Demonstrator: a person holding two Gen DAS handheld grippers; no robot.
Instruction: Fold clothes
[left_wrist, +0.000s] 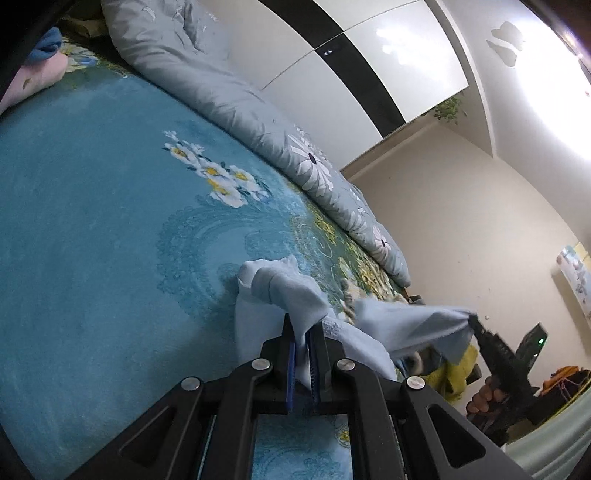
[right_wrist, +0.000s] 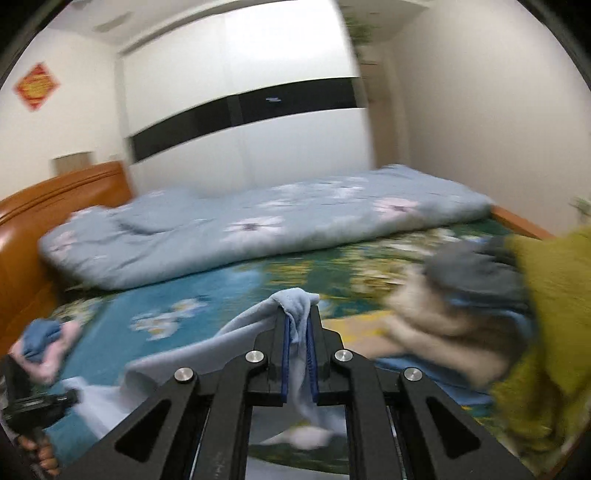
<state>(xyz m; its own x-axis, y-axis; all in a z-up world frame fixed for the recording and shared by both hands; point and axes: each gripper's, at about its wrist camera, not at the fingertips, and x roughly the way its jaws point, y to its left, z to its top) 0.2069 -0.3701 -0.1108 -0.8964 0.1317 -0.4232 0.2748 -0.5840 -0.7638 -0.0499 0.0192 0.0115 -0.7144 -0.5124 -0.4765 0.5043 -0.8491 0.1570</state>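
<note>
A light blue garment (left_wrist: 402, 325) hangs stretched between my two grippers above the bed. My left gripper (left_wrist: 302, 325) is shut on one bunched end of it, just over the teal floral bedspread (left_wrist: 92, 221). My right gripper (right_wrist: 297, 314) is shut on the other end of the garment (right_wrist: 207, 343); it also shows in the left wrist view (left_wrist: 474, 321), held by a hand. The left gripper (right_wrist: 70, 398) appears at the lower left of the right wrist view. The right wrist view is motion-blurred.
A grey-blue floral quilt (right_wrist: 258, 229) lies along the far side of the bed by the white wardrobe (right_wrist: 240, 147). A pile of mixed clothes (right_wrist: 498, 314) sits at the right. Folded pink and blue items (right_wrist: 40, 347) lie near the orange headboard (right_wrist: 22, 229).
</note>
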